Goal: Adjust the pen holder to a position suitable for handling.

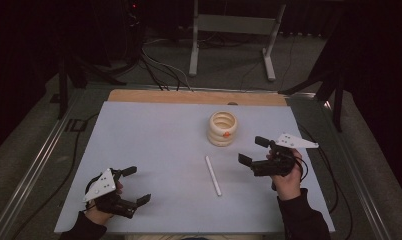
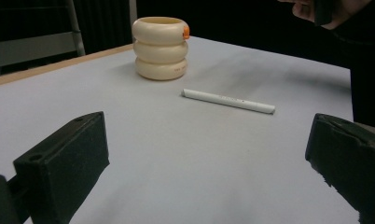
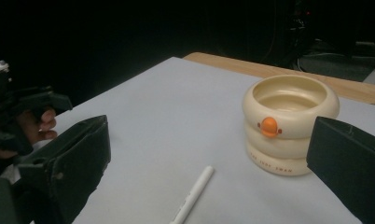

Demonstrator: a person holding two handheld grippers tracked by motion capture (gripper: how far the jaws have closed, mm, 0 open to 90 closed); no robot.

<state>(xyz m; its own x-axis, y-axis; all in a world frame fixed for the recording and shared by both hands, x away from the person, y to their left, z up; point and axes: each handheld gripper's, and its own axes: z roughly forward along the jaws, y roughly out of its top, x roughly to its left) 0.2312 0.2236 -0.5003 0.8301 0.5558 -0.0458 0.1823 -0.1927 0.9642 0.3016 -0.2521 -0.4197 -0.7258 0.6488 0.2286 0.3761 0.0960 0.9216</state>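
Observation:
A cream holder (image 1: 222, 128) made of three stacked rings, with a small orange knob on its upper ring, stands upright on the grey mat (image 1: 154, 145). A white pen (image 1: 213, 175) lies flat in front of it. My right gripper (image 1: 253, 151) hovers open just right of the pen, its jaws pointing left. My left gripper (image 1: 136, 185) is open near the mat's front left, well apart from the pen. The left gripper view has the holder (image 2: 160, 48) behind the pen (image 2: 228, 101). In the right gripper view the holder (image 3: 288, 122) and the pen (image 3: 192, 194) lie between the jaws.
The mat lies on a wooden table (image 1: 199, 96) whose far edge shows beyond it. Cables (image 1: 164, 70) and a metal stand (image 1: 234, 35) are on the floor behind. Dark surroundings close in on both sides.

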